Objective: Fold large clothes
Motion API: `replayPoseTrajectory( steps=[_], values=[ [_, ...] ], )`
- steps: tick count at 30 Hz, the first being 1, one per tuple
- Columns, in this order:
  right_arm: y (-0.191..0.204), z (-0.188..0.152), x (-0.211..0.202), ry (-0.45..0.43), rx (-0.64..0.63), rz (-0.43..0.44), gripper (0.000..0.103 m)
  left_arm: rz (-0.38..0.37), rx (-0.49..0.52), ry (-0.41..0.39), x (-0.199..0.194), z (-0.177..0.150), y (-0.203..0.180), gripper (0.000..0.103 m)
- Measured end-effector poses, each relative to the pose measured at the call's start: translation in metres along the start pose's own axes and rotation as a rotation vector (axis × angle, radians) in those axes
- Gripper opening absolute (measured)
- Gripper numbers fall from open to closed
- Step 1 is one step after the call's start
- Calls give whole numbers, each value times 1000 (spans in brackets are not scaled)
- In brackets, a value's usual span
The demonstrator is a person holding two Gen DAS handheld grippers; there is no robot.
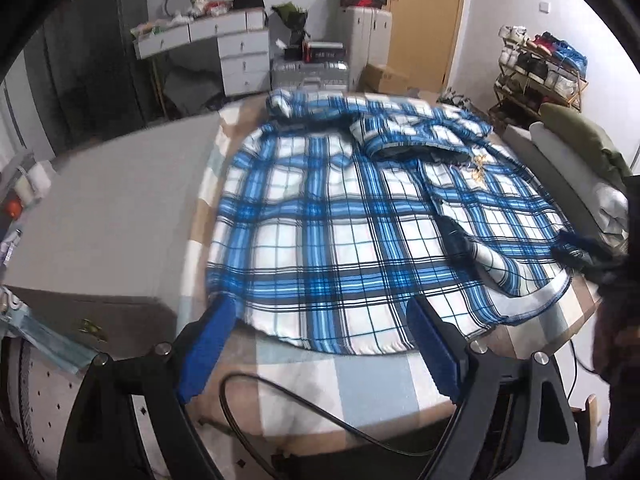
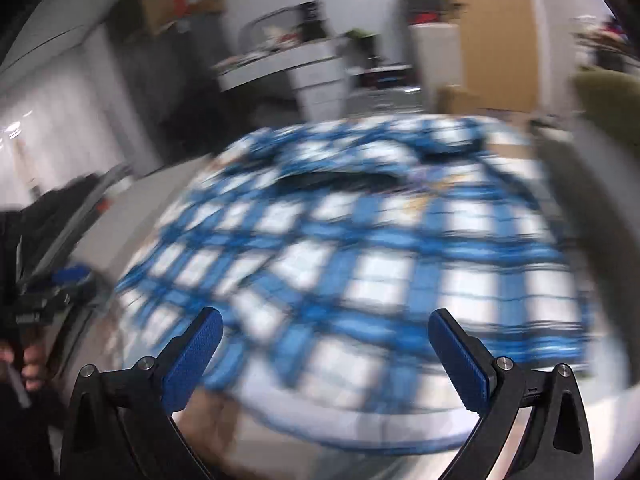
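- left gripper (image 1: pixel 320 312) is spread wide, blue pads (image 1: pixel 206 344) apart with nothing pinched between them. The tips hang right over the near hem of the plaid shirt (image 1: pixel 340 216), roughly at 6 o'clock in its own view; can't tell if the left pad actually touches the cloth.
- right gripper (image 2: pixel 325 322) is also gaping wide, and nothing is gripped. Its view is super smeared, but the same shirt (image 2: pixel 360 248) fills the middle just past the tips.
- the shirt itself is a blue and white check, lying spread out on a bed with a pastel patchwork cover (image 1: pixel 360 376). Sleeves and collar are bunched up toward 12 o'clock, and the front flap toward 3 o'clock has its corner turned back.
- a black cable (image 1: pixel 280 396) loops across at 6 o'clock in the left view.
- further out: white drawer unit (image 1: pixel 240 56) at 11 o'clock, wooden door (image 1: pixel 428 20) around 1, shoe rack (image 1: pixel 540 68) at 2 o'clock.
- a hand (image 2: pixel 30 364) holding the other gripper's handle shows at 8 o'clock in the right view.
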State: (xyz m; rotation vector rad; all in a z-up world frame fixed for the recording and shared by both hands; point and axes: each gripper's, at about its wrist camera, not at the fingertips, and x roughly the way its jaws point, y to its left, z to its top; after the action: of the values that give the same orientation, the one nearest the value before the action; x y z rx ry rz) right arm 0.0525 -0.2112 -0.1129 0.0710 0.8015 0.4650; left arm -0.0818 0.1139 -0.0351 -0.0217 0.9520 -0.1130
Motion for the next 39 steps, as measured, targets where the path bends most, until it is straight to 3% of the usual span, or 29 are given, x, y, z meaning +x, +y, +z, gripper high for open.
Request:
replayPoseTrajectory(
  steps=[2,7,8,10,11,15,19,21,23,25,26,29,32,35,39],
  values=[
    [23,-6,22,42,-80,-10,103,21,29,-10,-10,-4,-2,84],
    [50,-16,66,100,-236,-142,100,53,69,-43,-29,-16,-5,84],
    [49,-17,69,106,-239,-158,94,58,77,-46,-30,-17,-6,84],
    [45,-18,76,136,-224,-138,68,80,90,-46,-27,-18,-9,84],
    [43,-18,79,155,-206,-113,46,85,94,-45,-25,-18,-9,84],
    [30,-13,70,142,-111,12,8,88,87,-33,-14,-17,-10,84],
    [7,-2,43,84,76,243,9,70,80,-24,-7,-17,-13,84],
    [-3,3,31,71,164,415,9,69,85,-20,-5,-17,-16,84],
    [-3,4,24,74,172,456,12,73,93,-20,-4,-17,-18,84],
    [4,1,17,62,107,345,13,76,94,-18,-2,-18,-21,84],
    [9,-2,15,65,60,300,19,75,91,-17,-2,-18,-21,84],
    [11,-14,14,68,26,188,54,88,80,-5,2,-18,-20,84],
    [-7,-19,5,38,65,108,60,176,53,6,8,-16,-10,84],
    [-37,-16,-9,-7,94,-30,81,239,-12,32,17,-12,13,84],
    [-78,-18,-24,-49,151,-238,84,140,-113,58,27,-8,41,84]
  ],
)
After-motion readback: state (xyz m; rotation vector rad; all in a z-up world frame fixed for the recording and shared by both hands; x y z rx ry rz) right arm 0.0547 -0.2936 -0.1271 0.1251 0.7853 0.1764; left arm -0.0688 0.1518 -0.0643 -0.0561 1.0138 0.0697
